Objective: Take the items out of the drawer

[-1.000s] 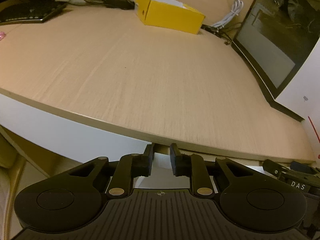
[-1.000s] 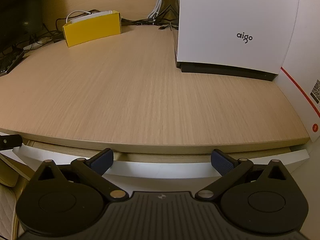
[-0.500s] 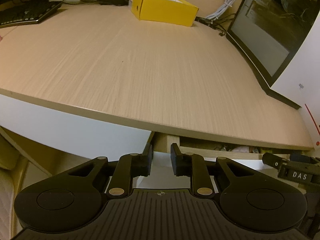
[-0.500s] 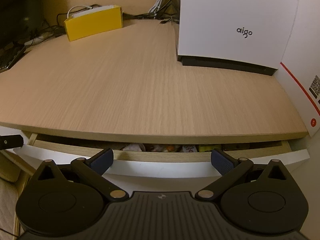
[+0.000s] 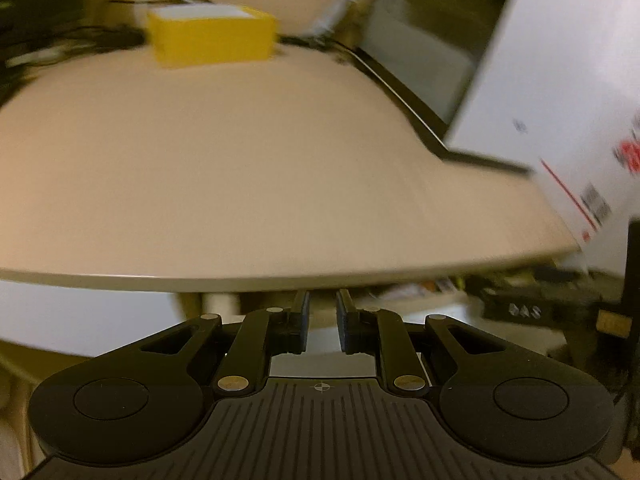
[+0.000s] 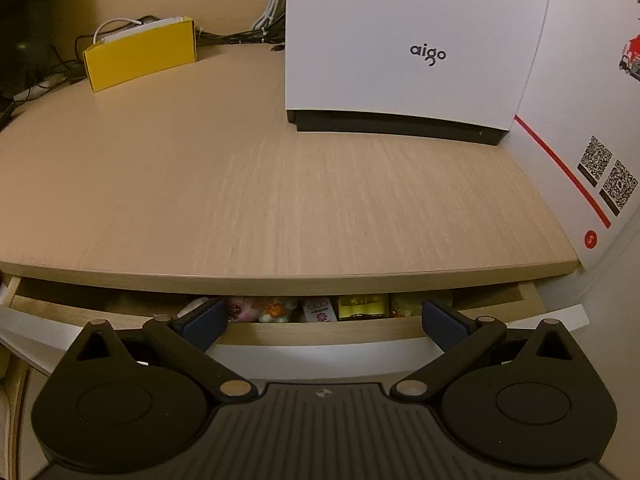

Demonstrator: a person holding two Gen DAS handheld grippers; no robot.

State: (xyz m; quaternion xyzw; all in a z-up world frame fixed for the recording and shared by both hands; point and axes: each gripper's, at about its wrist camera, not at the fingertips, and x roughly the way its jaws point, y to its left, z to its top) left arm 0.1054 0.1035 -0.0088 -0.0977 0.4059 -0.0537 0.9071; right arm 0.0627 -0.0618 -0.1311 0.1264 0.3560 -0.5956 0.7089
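1. A pale wood-grain surface (image 6: 280, 184) fills the right wrist view; a yellow box (image 6: 140, 56) sits at 11 o'clock among cables, a white case (image 6: 400, 40) marked "aigo" stands at 1 o'clock, and a white carton (image 6: 580, 100) with a red stripe leans at 3 o'clock.
2. Under the front edge the drawer (image 6: 320, 332) stands partly open; small packets (image 6: 320, 309) lie in a row inside, just behind its front wall, at 6 o'clock.
3. The packets look light, small and crinkly, likely slippery in their wrappers; I judge a pinch across a narrow side would suit best, one at a time, without squeezing hard.
4. The right hand-held gripper (image 6: 322, 318) is spread wide and empty, just in front of the gap; the left hand-held gripper (image 5: 322, 320) is drawn narrow, a slim gap between its pads; whether it pinches the drawer front I cannot tell.
5. Most of the drawer is hidden beneath the surface; only a thin strip of its contents shows, labels unreadable; the left wrist view is smeared by blur.
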